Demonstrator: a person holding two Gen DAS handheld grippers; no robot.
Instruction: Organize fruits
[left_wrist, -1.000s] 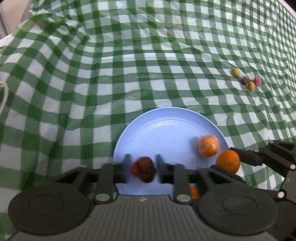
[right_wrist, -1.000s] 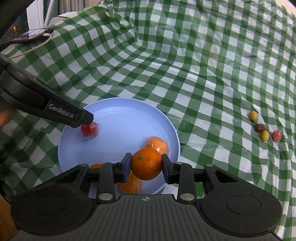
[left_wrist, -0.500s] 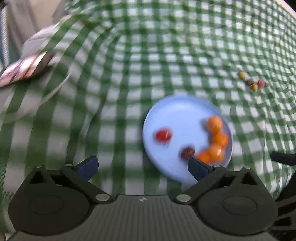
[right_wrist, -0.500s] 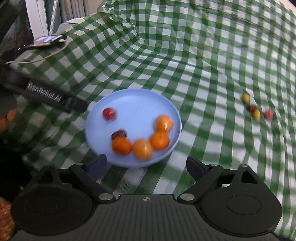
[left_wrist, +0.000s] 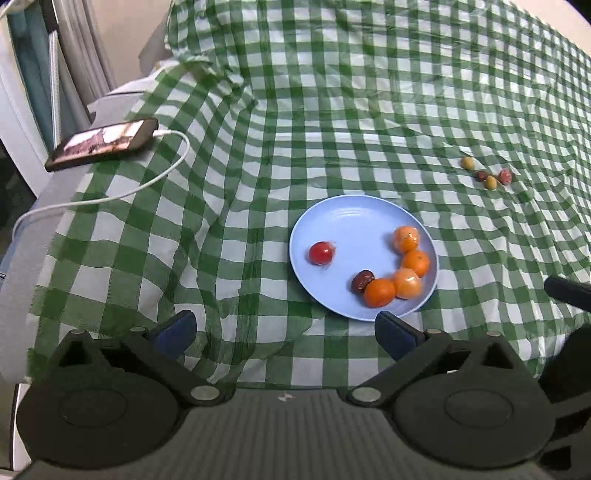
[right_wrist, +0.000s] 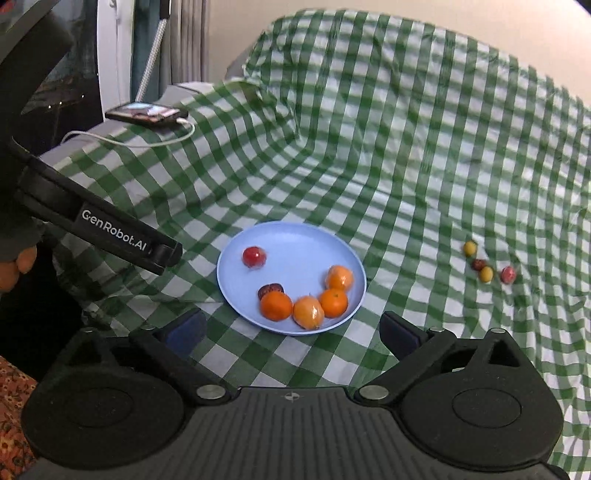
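A blue plate (left_wrist: 354, 218) (right_wrist: 295, 240) on the green checked cloth holds several oranges (left_wrist: 378, 292) (right_wrist: 276, 305), a red tomato (left_wrist: 320, 253) (right_wrist: 254, 256) and a dark date (left_wrist: 362, 279) (right_wrist: 269, 290). Several small fruits (left_wrist: 490, 182) (right_wrist: 486, 274), yellow, dark and red, lie on the cloth to the right of the plate. My left gripper (left_wrist: 284, 330) is open and empty, pulled back from the plate. My right gripper (right_wrist: 291, 330) is open and empty, near the plate's front edge. The left gripper's finger (right_wrist: 162, 254) shows at the left in the right wrist view.
A phone (left_wrist: 101, 144) (right_wrist: 146, 112) with a white charging cable (left_wrist: 110, 195) lies at the far left on the table's edge. The cloth (left_wrist: 369, 92) is wrinkled and rises at the back. A curtain and pole stand at the far left.
The left gripper let go of the date and the right let go of an orange, both onto the plate. Both grippers opened and pulled back and up from the plate.
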